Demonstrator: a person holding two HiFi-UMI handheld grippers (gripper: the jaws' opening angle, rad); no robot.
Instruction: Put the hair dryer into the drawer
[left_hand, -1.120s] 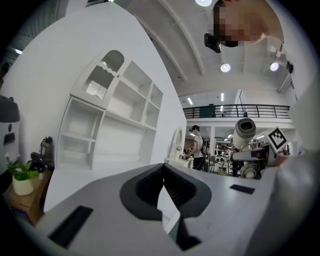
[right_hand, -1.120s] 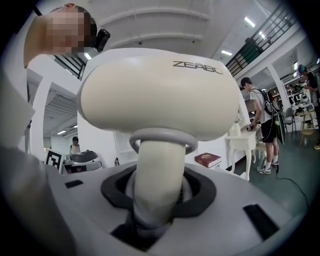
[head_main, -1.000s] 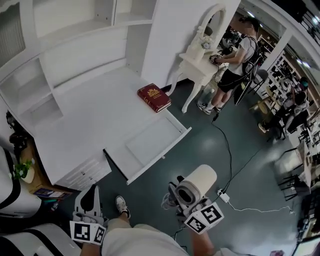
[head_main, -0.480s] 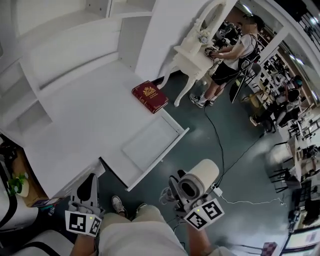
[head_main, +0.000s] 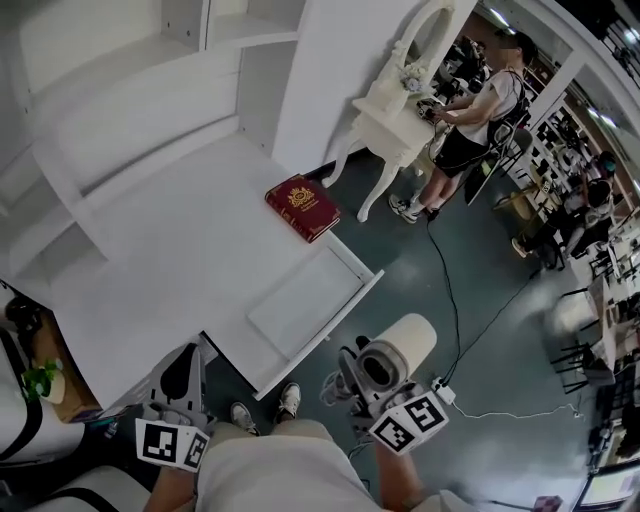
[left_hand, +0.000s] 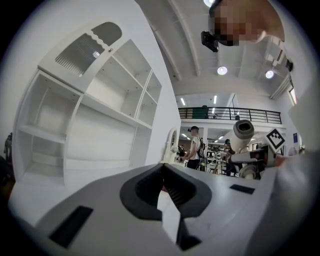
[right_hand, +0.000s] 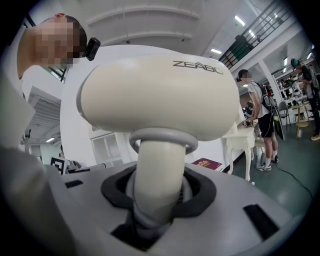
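One white desk unit (head_main: 150, 260): broad flat top with open shelves rising behind it, filling the left half of the head view
Dark green floor (head_main: 480, 330): runs along the desk's right side and under both grippers
White drawer (head_main: 300, 305): pulled out from the desk's front edge, its pale bottom showing
White dressing table (head_main: 390, 120): curved legs and an oval mirror, standing past the desk's far right corner
Standing person (head_main: 475, 110): in a light top and dark shorts, at the dressing table's right side
Cream plastic hair dryer (right_hand: 155, 100): held above the floor just right of the open drawer and outside it, barrel (head_main: 395, 355) lying across the top and handle pointing down into the claw
Right gripper (right_hand: 155, 200): grey body with a marker cube, jaws closed around the hair dryer's handle, dark pads pressing it on both sides; low and right of centre in the head view (head_main: 352, 378)
Left gripper (left_hand: 162, 192): same build, jaw tips meeting with nothing between them, pointing toward the desk's near edge (head_main: 183, 385)
Dark red hardback book (head_main: 303, 207): lies flat on the desk top near its right edge, just behind the drawer
Black cable (head_main: 450, 290): trails across the floor from the dressing table toward a small white power strip (head_main: 440, 392)
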